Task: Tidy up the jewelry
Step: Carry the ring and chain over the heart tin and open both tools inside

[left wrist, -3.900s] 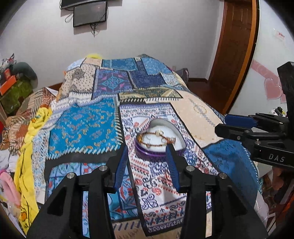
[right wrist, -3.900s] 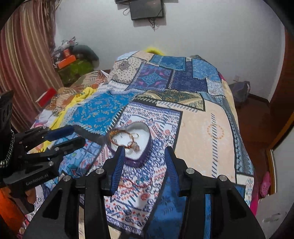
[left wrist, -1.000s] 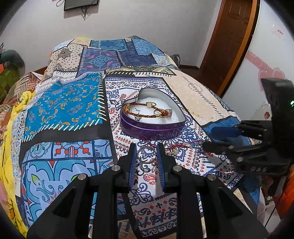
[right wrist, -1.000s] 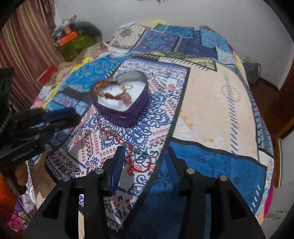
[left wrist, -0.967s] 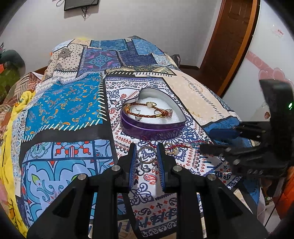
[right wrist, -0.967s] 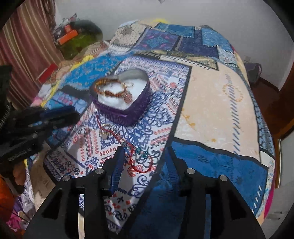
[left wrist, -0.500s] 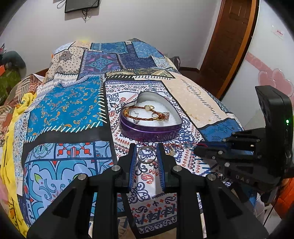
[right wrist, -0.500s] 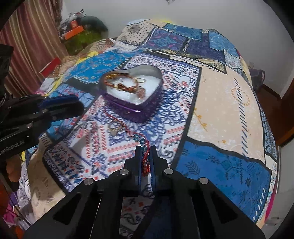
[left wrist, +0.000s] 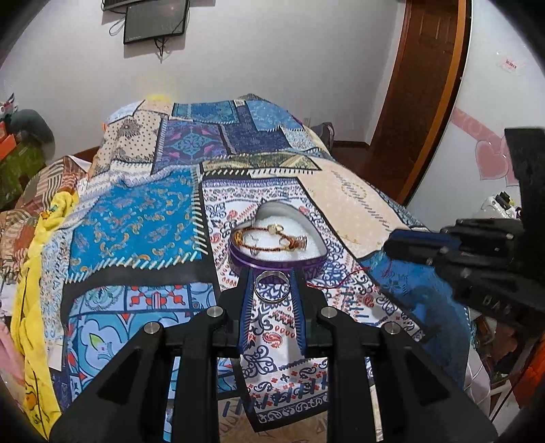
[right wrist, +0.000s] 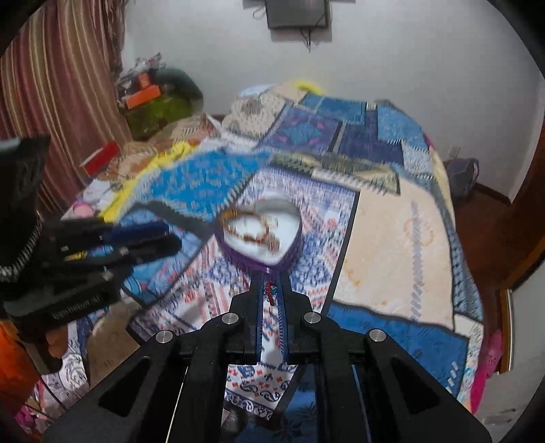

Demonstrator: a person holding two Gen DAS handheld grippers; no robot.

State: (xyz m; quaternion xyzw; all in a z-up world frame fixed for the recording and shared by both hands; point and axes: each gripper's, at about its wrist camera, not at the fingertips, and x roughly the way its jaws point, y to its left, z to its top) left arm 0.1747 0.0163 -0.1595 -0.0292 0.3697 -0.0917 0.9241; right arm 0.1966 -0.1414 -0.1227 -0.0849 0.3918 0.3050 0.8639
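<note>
A purple heart-shaped tin [left wrist: 308, 264] with a white lining sits on the patchwork bedspread [left wrist: 136, 221]; it holds a red-gold bracelet [left wrist: 269, 238] and small rings. My left gripper [left wrist: 271, 284] is shut on a silver bangle [left wrist: 271, 286], held just in front of the tin. My right gripper [right wrist: 270, 289] is shut on a red beaded cord [right wrist: 270, 292], lifted near the tin [right wrist: 289, 259]; a red strand [left wrist: 335, 283] trails from it in the left wrist view. The right wrist view is motion-blurred.
The bed's near edge lies just below both grippers. Clutter and a striped curtain [right wrist: 51, 102] are on the left, a wooden door [left wrist: 425, 85] on the right, and a wall TV [left wrist: 155, 20] behind the bed.
Both grippers have risen from the bedspread with their jewelry. The right gripper, open a second ago, closed on the red cord and lifted it. The left kept hold of the bangle.
</note>
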